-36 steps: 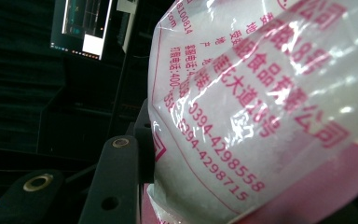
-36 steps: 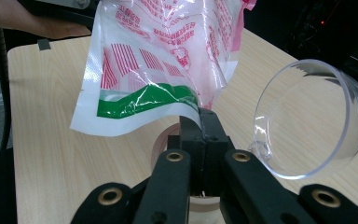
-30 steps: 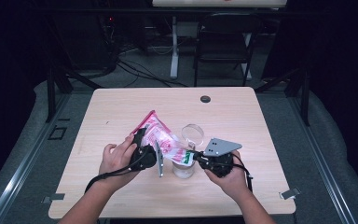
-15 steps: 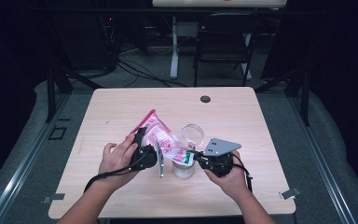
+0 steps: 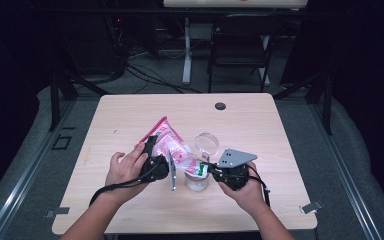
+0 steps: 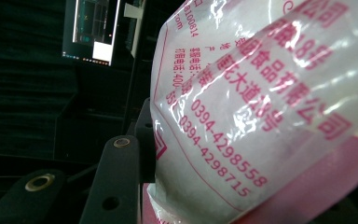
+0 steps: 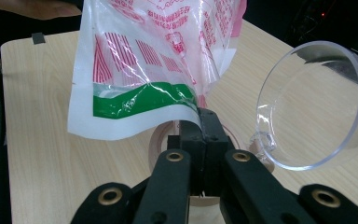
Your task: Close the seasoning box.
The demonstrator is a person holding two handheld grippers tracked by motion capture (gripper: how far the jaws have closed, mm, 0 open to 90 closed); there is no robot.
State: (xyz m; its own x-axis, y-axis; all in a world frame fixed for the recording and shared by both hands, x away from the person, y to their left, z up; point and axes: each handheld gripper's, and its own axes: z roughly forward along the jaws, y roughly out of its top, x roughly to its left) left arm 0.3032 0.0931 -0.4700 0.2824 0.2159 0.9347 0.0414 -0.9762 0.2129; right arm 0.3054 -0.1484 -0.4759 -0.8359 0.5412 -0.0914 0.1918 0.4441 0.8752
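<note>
A pink-and-white printed plastic bag (image 5: 172, 142) with white grains inside hangs tilted over the table, its low end pointing down to the right. My left gripper (image 5: 155, 152) is shut on the bag's upper part; in the left gripper view the bag (image 6: 261, 116) sits against the one jaw that shows, and the other is hidden behind it. My right gripper (image 5: 206, 168) is shut on the bag's lower edge (image 7: 193, 109), by its green stripe. A small round container (image 5: 196, 181) stands right under that edge, and its rim (image 7: 156, 140) shows below the bag.
A clear glass cup (image 5: 206, 142) lies on its side just beyond the container, and in the right gripper view this cup (image 7: 317, 107) sits right of the jaws. A small dark disc (image 5: 220, 106) sits near the table's far edge. A folding chair (image 5: 240, 45) stands behind the table.
</note>
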